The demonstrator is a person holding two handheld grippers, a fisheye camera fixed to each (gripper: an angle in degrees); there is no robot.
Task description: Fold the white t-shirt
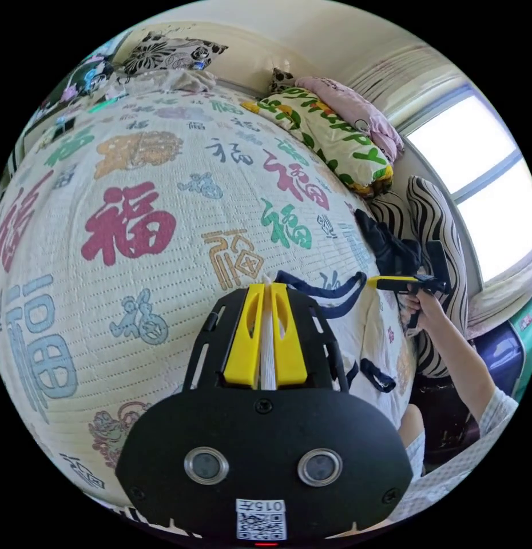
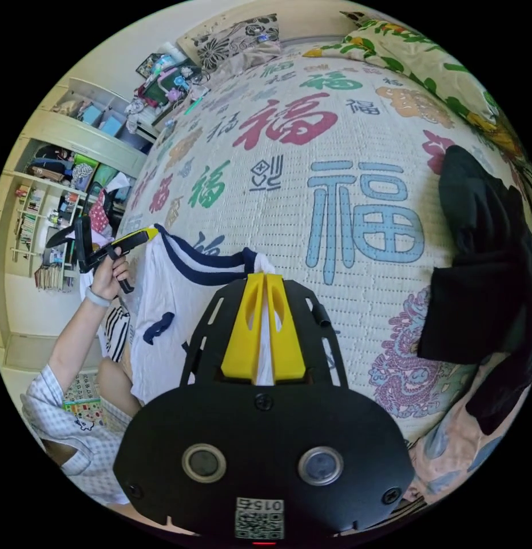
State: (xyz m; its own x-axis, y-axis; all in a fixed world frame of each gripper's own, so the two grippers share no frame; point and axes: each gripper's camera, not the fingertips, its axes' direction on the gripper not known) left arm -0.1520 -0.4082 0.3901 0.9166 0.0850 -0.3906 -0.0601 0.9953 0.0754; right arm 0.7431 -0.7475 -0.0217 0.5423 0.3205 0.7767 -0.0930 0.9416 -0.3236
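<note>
In the left gripper view, the left gripper (image 1: pixel 265 297) had its two yellow jaws drawn narrow on a fold of the white t-shirt (image 1: pixel 267 354), the white cloth pinched up between them. Just past the jaw tips the shirt's navy collar trim (image 1: pixel 320 291) curved across toward the right gripper (image 1: pixel 373 281), whose yellow tip met the same trimmed edge; a hand (image 1: pixel 421 306) held that tool by its black handle. The rest of the shirt draped down over the near edge of the bed, one navy-edged sleeve (image 1: pixel 376 374) hanging there. The bedspread (image 1: pixel 128 229), cream and printed with large coloured characters, spread away behind. Farther off lay a dark garment (image 1: pixel 386 243) beside a striped cushion (image 1: pixel 435 229), then a green-lettered pillow (image 1: pixel 329 137) and a pink one (image 1: pixel 357 108), with a bright window (image 1: pixel 483 171) beyond.

In the right gripper view, the right gripper (image 2: pixel 265 300) likewise had its jaws closed narrow on white cloth of the t-shirt (image 2: pixel 163 309), which hung off the bed edge toward the person. The left gripper (image 2: pixel 141 235) pinched the collar at its other end, a hand (image 2: pixel 108 274) on its handle. A black garment (image 2: pixel 477 274) lay on the bedspread to one side, and shelves (image 2: pixel 54 189) stood by the far wall
</note>
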